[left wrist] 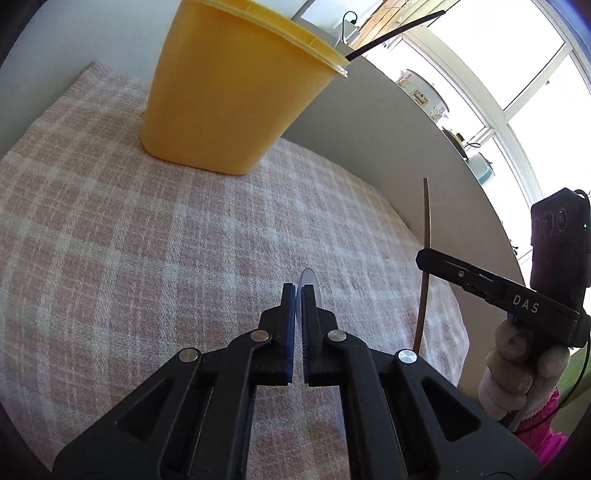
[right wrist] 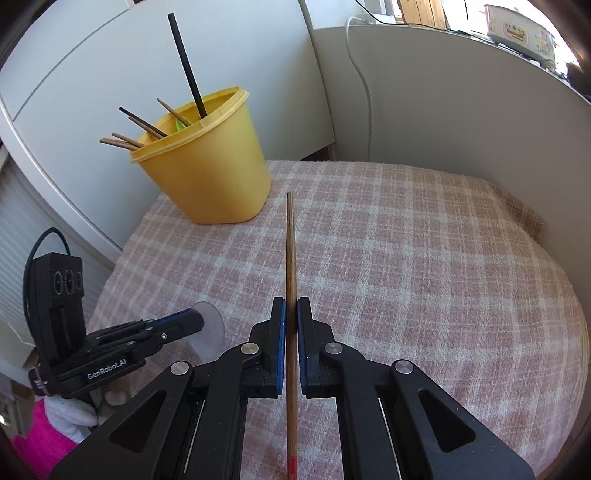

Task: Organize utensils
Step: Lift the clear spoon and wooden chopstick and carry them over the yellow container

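Observation:
A yellow tub point(right wrist: 210, 173) stands at the back left of the pink checked cloth point(right wrist: 406, 258), with several chopsticks point(right wrist: 142, 123) and a tall black stick point(right wrist: 186, 62) leaning out of it. My right gripper point(right wrist: 291, 304) is shut on a brown wooden chopstick point(right wrist: 290, 240) that points forward above the cloth. My left gripper point(left wrist: 298, 290) is shut on a thin translucent spoon point(left wrist: 307, 277), low over the cloth. In the right wrist view the left gripper point(right wrist: 197, 320) and the spoon's round bowl point(right wrist: 212, 332) show at lower left. The tub point(left wrist: 236, 96) looms ahead of the left gripper.
White panels point(right wrist: 443, 110) wall in the cloth at the back and right, and a white cable point(right wrist: 360, 74) runs down one of them. A flowered pot point(right wrist: 517, 29) sits on the ledge behind. A gloved hand point(left wrist: 513, 369) holds the right gripper point(left wrist: 421, 256).

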{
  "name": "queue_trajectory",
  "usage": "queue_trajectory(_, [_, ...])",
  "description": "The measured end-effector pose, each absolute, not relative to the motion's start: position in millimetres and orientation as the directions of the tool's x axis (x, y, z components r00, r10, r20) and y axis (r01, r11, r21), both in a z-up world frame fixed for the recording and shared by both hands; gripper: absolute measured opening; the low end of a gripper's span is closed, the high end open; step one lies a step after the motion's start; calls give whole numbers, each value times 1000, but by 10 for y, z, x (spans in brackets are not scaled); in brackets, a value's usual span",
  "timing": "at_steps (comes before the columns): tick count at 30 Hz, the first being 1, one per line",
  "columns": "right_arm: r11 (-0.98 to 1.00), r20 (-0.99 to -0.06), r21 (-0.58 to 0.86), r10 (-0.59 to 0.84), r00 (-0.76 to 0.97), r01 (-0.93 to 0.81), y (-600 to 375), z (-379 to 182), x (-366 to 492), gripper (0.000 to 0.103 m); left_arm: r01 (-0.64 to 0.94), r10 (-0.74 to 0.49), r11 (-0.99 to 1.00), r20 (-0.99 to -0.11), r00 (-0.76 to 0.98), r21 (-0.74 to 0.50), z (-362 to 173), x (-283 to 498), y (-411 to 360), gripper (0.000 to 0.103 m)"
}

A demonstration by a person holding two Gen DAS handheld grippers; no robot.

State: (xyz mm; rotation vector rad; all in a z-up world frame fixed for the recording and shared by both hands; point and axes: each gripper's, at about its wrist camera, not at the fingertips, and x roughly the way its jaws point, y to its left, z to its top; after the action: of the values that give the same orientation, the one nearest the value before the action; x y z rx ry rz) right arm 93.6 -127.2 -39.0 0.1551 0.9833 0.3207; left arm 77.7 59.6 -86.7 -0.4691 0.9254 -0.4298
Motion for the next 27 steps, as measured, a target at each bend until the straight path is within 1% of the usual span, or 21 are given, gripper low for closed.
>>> queue_trajectory(3, [935, -762, 277, 355, 542, -222, -1223, -243, 894, 4, 166, -515, 833, -629, 583, -528, -634, 737, 677, 0])
queue_trajectory(8, [932, -714, 227, 356, 603, -282, -1040, 50, 818, 4, 192, -475, 854, -573, 668, -484, -229, 700, 821, 0])
queue_trajectory(15, [920, -632, 197, 383, 673, -338, -842, 404, 747, 4, 188, -423, 865, -474, 772, -465, 219, 663, 1096, 0])
queue_trajectory(21, [916, -586, 191, 395, 708, -353, -758, 622, 844, 4, 178, -376, 878, -410, 831, -444, 524, 804, 1274, 0])
queue_trajectory(27, [909, -551, 190, 411, 726, -371, -710, 851, 958, 4, 168, -329, 901, -376, 866, -400, 745, 1026, 1359, 0])
